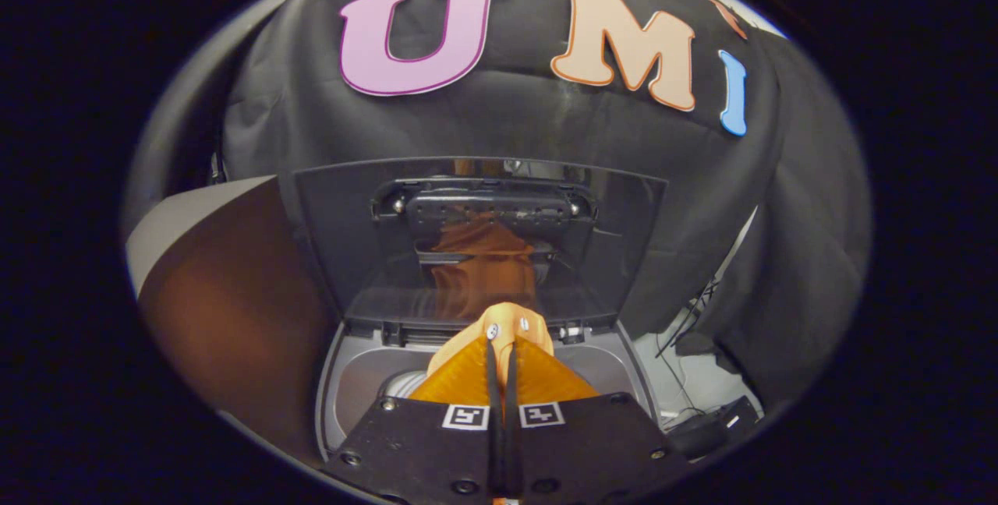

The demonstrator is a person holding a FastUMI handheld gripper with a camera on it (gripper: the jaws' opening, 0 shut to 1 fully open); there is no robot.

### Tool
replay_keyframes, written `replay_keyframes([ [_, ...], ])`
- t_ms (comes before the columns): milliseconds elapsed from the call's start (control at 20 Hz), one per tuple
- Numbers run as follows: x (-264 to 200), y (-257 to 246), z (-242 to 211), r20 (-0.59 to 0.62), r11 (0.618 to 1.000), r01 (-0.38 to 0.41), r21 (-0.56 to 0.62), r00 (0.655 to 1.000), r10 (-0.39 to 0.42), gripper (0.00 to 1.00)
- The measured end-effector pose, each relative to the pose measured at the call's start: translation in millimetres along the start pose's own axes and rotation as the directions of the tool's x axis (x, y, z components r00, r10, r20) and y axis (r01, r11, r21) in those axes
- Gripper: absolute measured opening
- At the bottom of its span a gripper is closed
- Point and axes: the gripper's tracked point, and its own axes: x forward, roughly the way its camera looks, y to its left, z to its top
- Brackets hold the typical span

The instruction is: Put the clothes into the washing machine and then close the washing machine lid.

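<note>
Loading step. The gripper (503, 333) was clenched, fingers together, over the rear edge of the washing machine (355, 380) opening. No clothes could be told apart. The lid (475, 240) stood upright beyond; closing it would likely come next.

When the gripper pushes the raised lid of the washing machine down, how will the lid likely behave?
The lid looks like a stiff, glossy panel, so it would probably swing down as one piece. Its smooth face may be slippery. The gripper, fingers closed together, stands just before it, above the tub.
</note>
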Motion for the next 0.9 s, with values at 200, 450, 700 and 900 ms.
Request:
replay_keyframes([
  [200,8,-7,-1,0.003,0.999,0.037,0.009,0.999,-0.037,0.12],
  [450,-2,-4,14,0.051,0.999,0.026,0.024,0.998,-0.028,0.37],
  [700,-19,10,14,0.062,1.000,-0.017,0.013,0.998,0.016,0.35],
  [900,-34,11,19,0.080,0.999,-0.033,0.019,0.996,0.032,0.35],
])
